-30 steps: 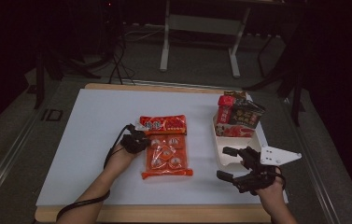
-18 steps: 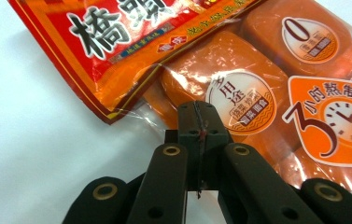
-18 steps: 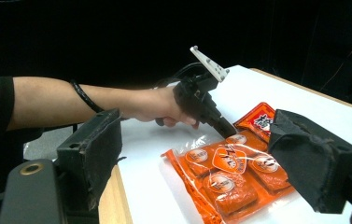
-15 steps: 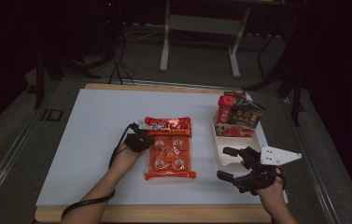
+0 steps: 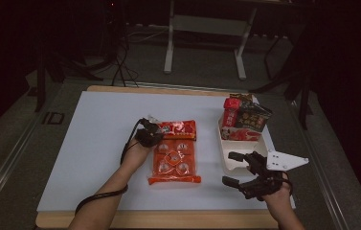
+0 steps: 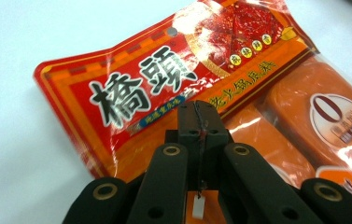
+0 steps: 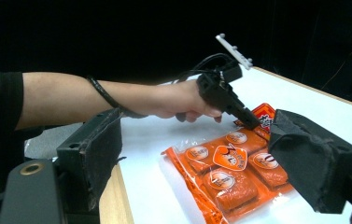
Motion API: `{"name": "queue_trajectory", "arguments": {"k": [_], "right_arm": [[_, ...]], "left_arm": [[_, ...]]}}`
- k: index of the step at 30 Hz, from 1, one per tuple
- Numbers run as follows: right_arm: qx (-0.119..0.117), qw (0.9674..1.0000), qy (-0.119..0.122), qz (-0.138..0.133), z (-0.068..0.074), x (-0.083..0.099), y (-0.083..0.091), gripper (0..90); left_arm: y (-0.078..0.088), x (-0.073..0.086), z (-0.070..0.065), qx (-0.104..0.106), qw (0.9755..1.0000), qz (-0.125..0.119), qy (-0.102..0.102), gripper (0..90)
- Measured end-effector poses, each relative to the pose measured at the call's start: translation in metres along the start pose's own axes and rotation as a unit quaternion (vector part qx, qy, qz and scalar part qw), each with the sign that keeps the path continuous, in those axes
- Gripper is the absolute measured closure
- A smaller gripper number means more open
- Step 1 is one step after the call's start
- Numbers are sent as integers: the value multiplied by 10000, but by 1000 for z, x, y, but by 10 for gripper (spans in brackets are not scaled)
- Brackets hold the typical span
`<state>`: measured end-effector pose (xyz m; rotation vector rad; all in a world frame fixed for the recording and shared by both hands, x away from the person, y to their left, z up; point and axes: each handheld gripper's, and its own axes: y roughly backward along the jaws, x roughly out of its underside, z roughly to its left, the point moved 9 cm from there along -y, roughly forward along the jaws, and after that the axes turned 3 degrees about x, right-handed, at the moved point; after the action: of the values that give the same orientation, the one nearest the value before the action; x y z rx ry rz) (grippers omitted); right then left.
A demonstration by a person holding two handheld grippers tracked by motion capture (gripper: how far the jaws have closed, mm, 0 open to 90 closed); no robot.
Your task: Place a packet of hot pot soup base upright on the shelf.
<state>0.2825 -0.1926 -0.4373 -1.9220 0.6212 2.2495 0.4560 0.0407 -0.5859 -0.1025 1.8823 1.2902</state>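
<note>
The orange snack pack point(image 5: 174, 160) lies flat near the middle of the white tabletop point(image 5: 92, 143), its long side running away from the person. It is a glossy, see-through plastic bag with a broad red and orange header across its far end, printed with large black Chinese characters on a pale band and a picture of dark red food in a round frame. A small round hanging hole sits near the top edge of the header. Below the header, six orange individually wrapped blocks show through the film in two columns, each with a round white label, and an orange shield-shaped sticker sits in the middle of them. The film is crinkled and catches bright glare.

The left gripper point(image 5: 155, 135) is at the pack's far left corner, its two black jaws pressed tight together on the film at the lower edge of the header, as its own view shows point(image 6: 197, 122).

The right gripper point(image 5: 238, 168) hovers off the pack's right side, just in front of a cream tray point(image 5: 230, 158) that holds more snack bags point(image 5: 245, 120). Its jaws stand wide apart with nothing between them.
</note>
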Motion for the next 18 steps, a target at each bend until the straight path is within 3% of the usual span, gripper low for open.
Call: {"name": "queue_trajectory", "arguments": {"k": [5,8,14,18], "right_arm": [[1,10000,-11,-4,0,0,1,174],[-2,10000,-18,-9,0,1,2,174],[-8,10000,-22,-21,0,0,2,174],[-13,10000,-20,-11,1,0,1,174]], "left_arm": [[-9,-1,0,17,9999,154,-11,900],[-10,1,-3,137,9998,109,24,900],[-6,5,-21,176,9994,112,-279,900],[-3,9,-32,316,9989,97,-331,900]]}}
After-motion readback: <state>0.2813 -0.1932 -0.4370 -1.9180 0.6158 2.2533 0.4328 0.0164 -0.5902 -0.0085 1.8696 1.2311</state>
